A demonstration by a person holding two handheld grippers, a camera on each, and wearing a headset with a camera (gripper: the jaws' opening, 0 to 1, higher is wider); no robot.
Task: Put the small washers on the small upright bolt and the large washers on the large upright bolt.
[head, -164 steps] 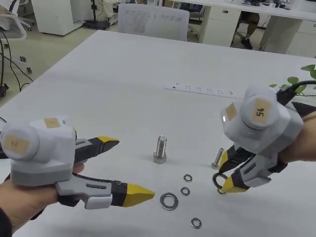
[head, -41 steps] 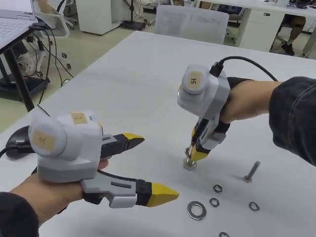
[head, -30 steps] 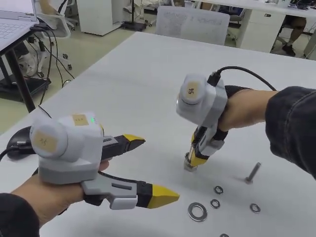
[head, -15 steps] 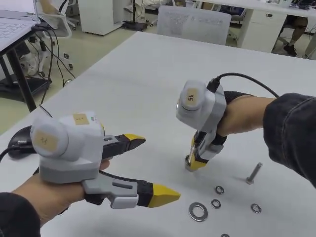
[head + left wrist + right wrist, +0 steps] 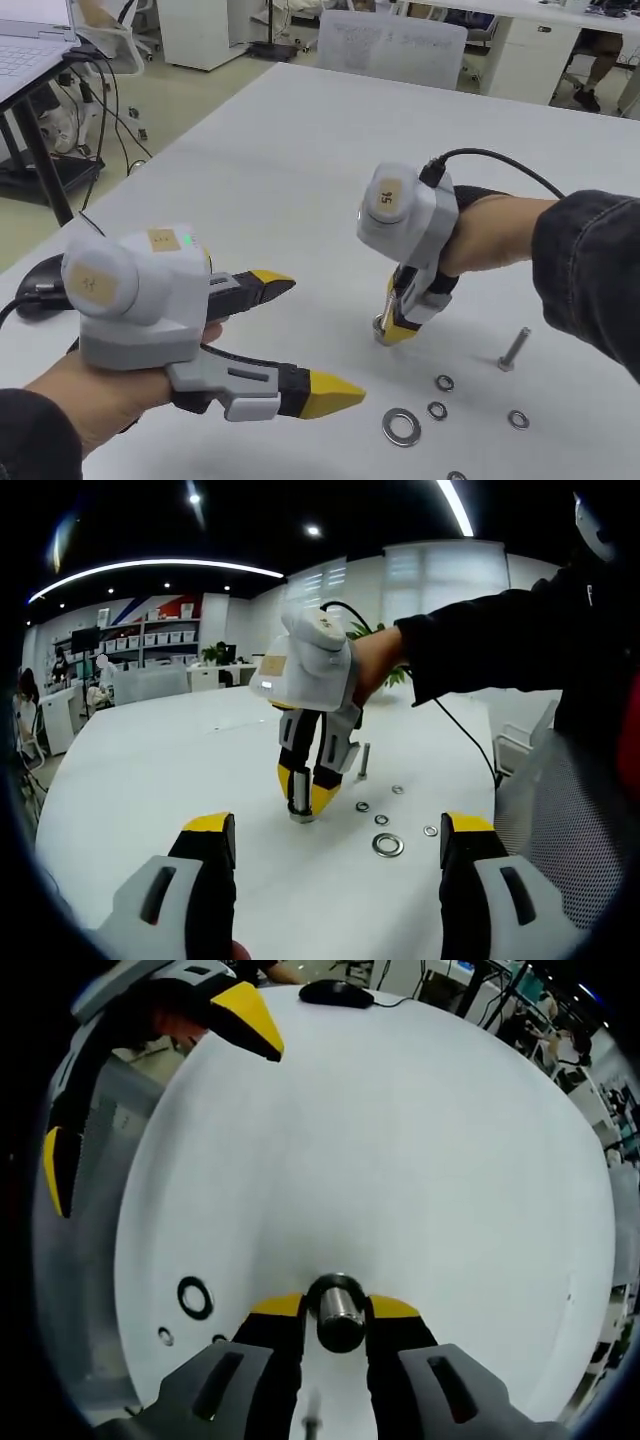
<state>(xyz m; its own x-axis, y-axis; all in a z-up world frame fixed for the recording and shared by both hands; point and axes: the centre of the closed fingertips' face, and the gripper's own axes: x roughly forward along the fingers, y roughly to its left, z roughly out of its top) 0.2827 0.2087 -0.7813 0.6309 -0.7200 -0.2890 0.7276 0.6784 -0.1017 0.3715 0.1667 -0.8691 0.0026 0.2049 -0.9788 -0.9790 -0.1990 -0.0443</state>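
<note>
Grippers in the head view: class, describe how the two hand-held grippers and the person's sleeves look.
Both the left gripper and the right gripper have rounded pale grey housings with tan stickers, grey-and-black jaws and yellow tips. The left one shows a small green light; a black cable leaves the right one. The sleeves are dark.

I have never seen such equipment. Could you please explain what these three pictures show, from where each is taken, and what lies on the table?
There is no robot: a person holds two grippers, each with two jaws. The head view comes from a headset camera; each round picture comes from a camera on one gripper. The left gripper is open and empty. The right gripper points down, its jaws close beside the large bolt; whether they grip it I cannot tell. On the white table are a small bolt, one large washer and several small washers.
</note>
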